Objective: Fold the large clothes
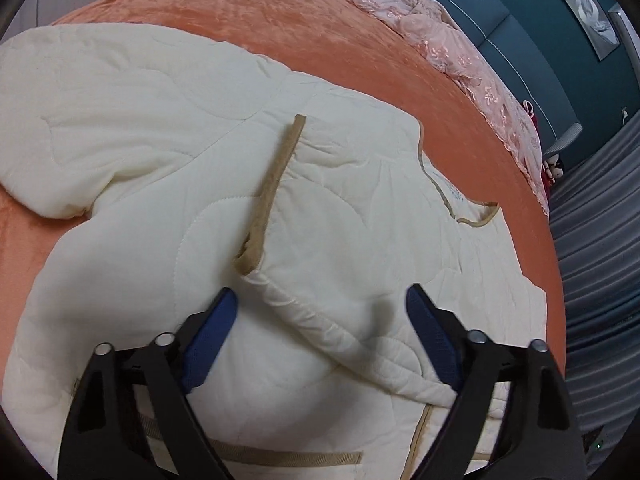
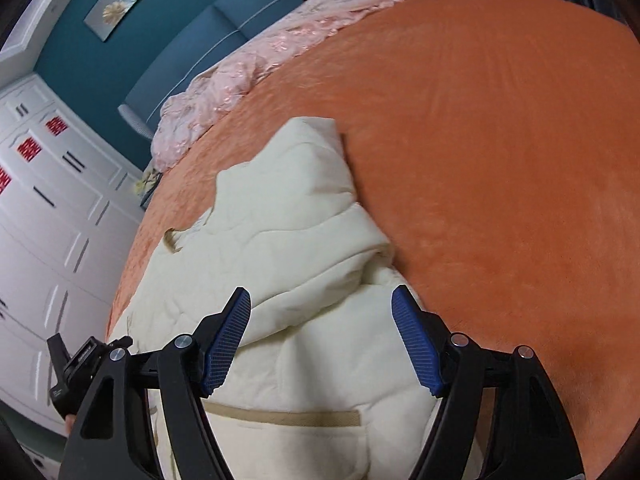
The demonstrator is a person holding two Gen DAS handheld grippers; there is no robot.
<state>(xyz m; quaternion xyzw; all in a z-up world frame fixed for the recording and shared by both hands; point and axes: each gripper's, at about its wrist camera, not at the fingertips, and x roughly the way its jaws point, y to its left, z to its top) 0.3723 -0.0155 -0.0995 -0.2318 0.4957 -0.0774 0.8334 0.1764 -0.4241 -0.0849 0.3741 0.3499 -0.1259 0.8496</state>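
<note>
- A cream quilted jacket (image 1: pixel 168 128) with tan trim lies spread on an orange bedspread (image 1: pixel 280 28), covering most of the near part of the bed in the left wrist view.
- One sleeve (image 1: pixel 80 120) reaches out to the left in that view; a front panel edged with a tan band (image 1: pixel 276 184) is turned over across the middle of the garment.
- A tan-edged pocket opening (image 2: pixel 284 418) shows low down in the right wrist view, between the gripper arms.
- The left gripper (image 1: pixel 320 312) hangs over the jacket's lower body with its blue-padded fingers (image 1: pixel 212 340) spread wide; a raised fold of cream cloth lies between them, and nothing is pinched.
- Whether the left pads touch the cloth cannot be told.
- The right gripper (image 2: pixel 322 312) is likewise spread wide, above the jacket's bunched edge where it meets the bare bedspread; its blue pads (image 2: pixel 416 344) grip nothing.
- In the right wrist view the jacket (image 2: pixel 280 240) runs away from the gripper towards the far side of the bed, with open orange bedspread (image 2: pixel 500 160) to its right.
- A pink lace cover (image 1: pixel 440 36) lies rumpled along the far edge of the bed, against a blue padded headboard (image 2: pixel 192 56).
- White wardrobe doors (image 2: pixel 52 216) with red stickers stand at the left of the right wrist view; grey curtains (image 1: pixel 600 240) hang at the right of the left wrist view.
</note>
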